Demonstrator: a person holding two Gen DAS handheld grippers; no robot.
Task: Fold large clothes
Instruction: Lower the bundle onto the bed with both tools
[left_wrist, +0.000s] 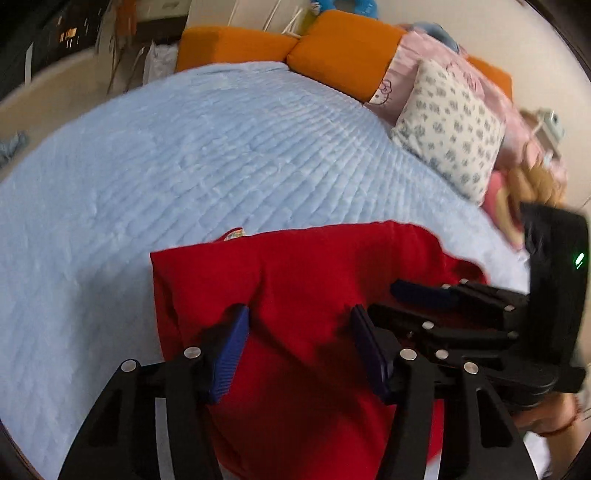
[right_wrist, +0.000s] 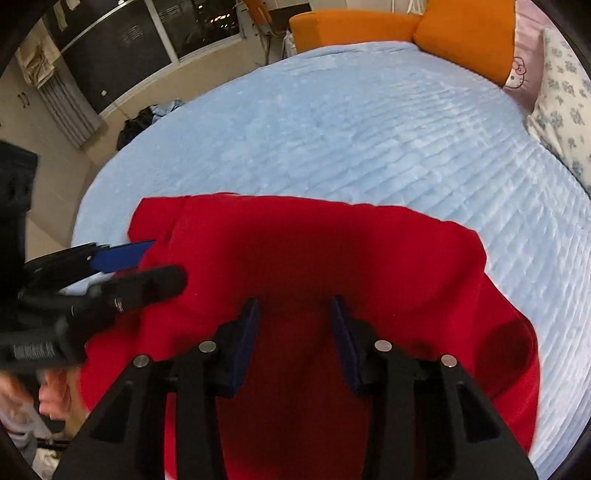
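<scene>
Bedroom scene: bed (left_wrist: 166, 177) under a quilted light-blue cover fills both views, orange cushions (left_wrist: 343, 48) along its far edge, a floral pillow (left_wrist: 450, 136) and a pink pillow (left_wrist: 399, 74) at the right. Dark windows (right_wrist: 147, 37) show in the right wrist view, plus a clothes heap on the floor (right_wrist: 147, 118).

Red garment (left_wrist: 303, 295) lies on the near part of the bed, roughly folded, with a small checked bit poking out at its far edge in the left wrist view.

Left claw (left_wrist: 299, 347) over the garment's left part, blue pads (left_wrist: 229, 354) spread, red cloth in the gap, no pinch visible. Right claw (right_wrist: 293, 339) over the garment's middle, pads (right_wrist: 245, 343) partly spread, cloth below, not pinched. Each claw shows in the other's view, close together. Hand (right_wrist: 55, 391) visible at lower left, blurred.
</scene>
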